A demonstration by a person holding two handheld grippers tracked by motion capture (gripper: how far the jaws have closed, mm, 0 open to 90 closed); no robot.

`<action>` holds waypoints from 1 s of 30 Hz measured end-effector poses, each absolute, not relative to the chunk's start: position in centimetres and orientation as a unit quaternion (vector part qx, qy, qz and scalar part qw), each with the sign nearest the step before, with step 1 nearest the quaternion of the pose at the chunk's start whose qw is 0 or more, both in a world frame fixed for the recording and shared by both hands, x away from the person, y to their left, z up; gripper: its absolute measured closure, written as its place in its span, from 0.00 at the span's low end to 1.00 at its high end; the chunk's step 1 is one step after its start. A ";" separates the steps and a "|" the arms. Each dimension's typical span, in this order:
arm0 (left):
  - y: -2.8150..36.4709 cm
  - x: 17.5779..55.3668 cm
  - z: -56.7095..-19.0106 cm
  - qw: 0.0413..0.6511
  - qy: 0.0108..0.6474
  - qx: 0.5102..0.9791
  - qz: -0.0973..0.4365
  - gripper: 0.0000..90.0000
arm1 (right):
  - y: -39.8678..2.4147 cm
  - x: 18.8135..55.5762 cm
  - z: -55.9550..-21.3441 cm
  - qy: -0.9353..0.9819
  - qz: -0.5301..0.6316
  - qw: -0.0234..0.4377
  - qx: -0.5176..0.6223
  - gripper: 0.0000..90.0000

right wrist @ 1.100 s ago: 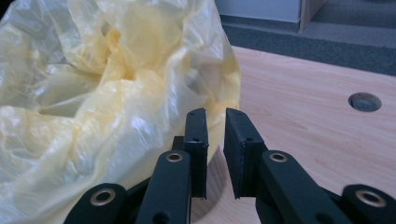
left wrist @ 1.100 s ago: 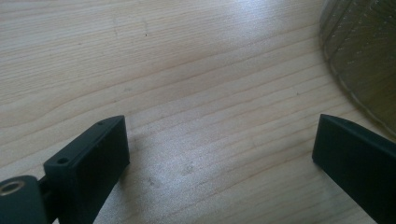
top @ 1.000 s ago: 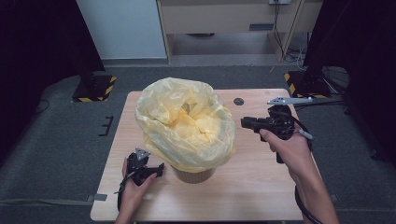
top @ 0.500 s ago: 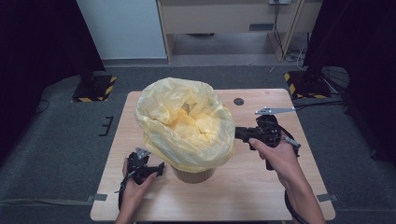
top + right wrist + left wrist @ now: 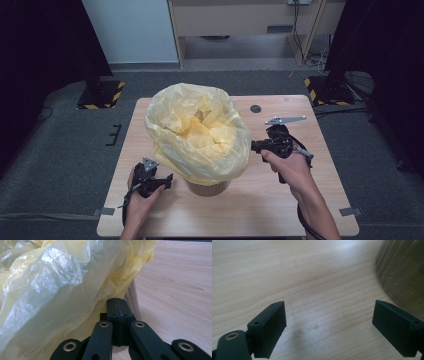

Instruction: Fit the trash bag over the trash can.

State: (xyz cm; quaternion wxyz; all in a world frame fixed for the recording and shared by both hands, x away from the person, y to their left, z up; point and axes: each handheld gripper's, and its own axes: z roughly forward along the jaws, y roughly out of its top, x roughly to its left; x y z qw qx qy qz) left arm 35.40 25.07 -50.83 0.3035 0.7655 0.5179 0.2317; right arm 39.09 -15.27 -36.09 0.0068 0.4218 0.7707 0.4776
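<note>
You are working a yellow plastic bag that is billowing over a small round bin at the centre of the high view, on the wooden table. Your right gripper is sitting at the bag's right edge with its jaws pressed together, having just closed; whether any film is caught between them I cannot tell. Your left gripper, lower left, is holding its jaws apart over bare wood beside the bin's wall. A black disc is lying behind, upper right.
</note>
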 end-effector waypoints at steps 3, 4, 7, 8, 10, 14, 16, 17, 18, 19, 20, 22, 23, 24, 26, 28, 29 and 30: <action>25.3 34.9 -49.1 0.310 0.526 0.760 0.223 0.14 | -15.2 38.8 -35.7 0.773 0.473 0.018 0.423 1.00; 25.4 34.7 -48.3 0.321 0.529 0.755 0.217 0.16 | -15.1 38.7 -35.6 0.774 0.472 0.021 0.423 1.00; 25.7 34.4 -47.2 0.339 0.534 0.747 0.205 0.19 | -15.0 38.6 -35.4 0.777 0.464 0.033 0.423 1.00; 26.1 34.3 -46.1 0.365 0.538 0.735 0.192 0.20 | -14.8 38.5 -35.4 0.780 0.459 0.038 0.424 1.00; 26.4 34.2 -45.6 0.376 0.541 0.728 0.189 0.21 | -14.6 38.5 -35.4 0.781 0.457 0.040 0.423 1.00; 27.5 33.9 -43.8 0.401 0.554 0.704 0.191 0.23 | -14.2 38.2 -35.5 0.787 0.447 0.046 0.422 1.00; 28.1 34.0 -43.0 0.404 0.555 0.700 0.197 0.26 | -14.2 38.2 -35.5 0.789 0.445 0.049 0.421 1.00; 28.3 34.0 -42.7 0.405 0.553 0.701 0.197 0.28 | -14.2 38.2 -35.5 0.789 0.445 0.050 0.421 1.00; 28.5 34.1 -42.4 0.406 0.549 0.703 0.198 0.29 | -14.1 38.1 -35.5 0.790 0.443 0.052 0.421 1.00; 28.7 34.2 -42.1 0.409 0.549 0.702 0.197 0.31 | -14.1 38.0 -35.5 0.791 0.441 0.052 0.421 1.00; 28.8 34.3 -41.8 0.415 0.550 0.699 0.194 0.31 | -14.1 38.0 -35.5 0.792 0.441 0.054 0.419 1.00; 29.2 34.5 -41.2 0.424 0.552 0.691 0.194 0.32 | -14.0 38.0 -35.6 0.794 0.439 0.056 0.418 1.00; 29.4 34.6 -40.8 0.427 0.553 0.687 0.196 0.33 | -14.1 38.0 -35.6 0.793 0.438 0.055 0.419 1.00; 29.6 34.6 -40.4 0.432 0.554 0.683 0.197 0.34 | -14.1 38.0 -35.7 0.794 0.438 0.056 0.419 1.00; 29.8 34.8 -39.6 0.445 0.555 0.675 0.196 0.38 | -14.2 38.0 -35.7 0.793 0.437 0.055 0.420 1.00; 30.0 34.8 -38.6 0.461 0.555 0.666 0.191 0.43 | -14.2 38.0 -35.7 0.793 0.437 0.053 0.420 1.00; 30.0 34.9 -38.2 0.470 0.555 0.661 0.186 0.44 | -14.2 38.0 -35.7 0.793 0.437 0.052 0.420 1.00; 30.0 35.0 -37.9 0.478 0.554 0.657 0.183 0.45 | -14.2 38.0 -35.7 0.793 0.437 0.052 0.420 1.00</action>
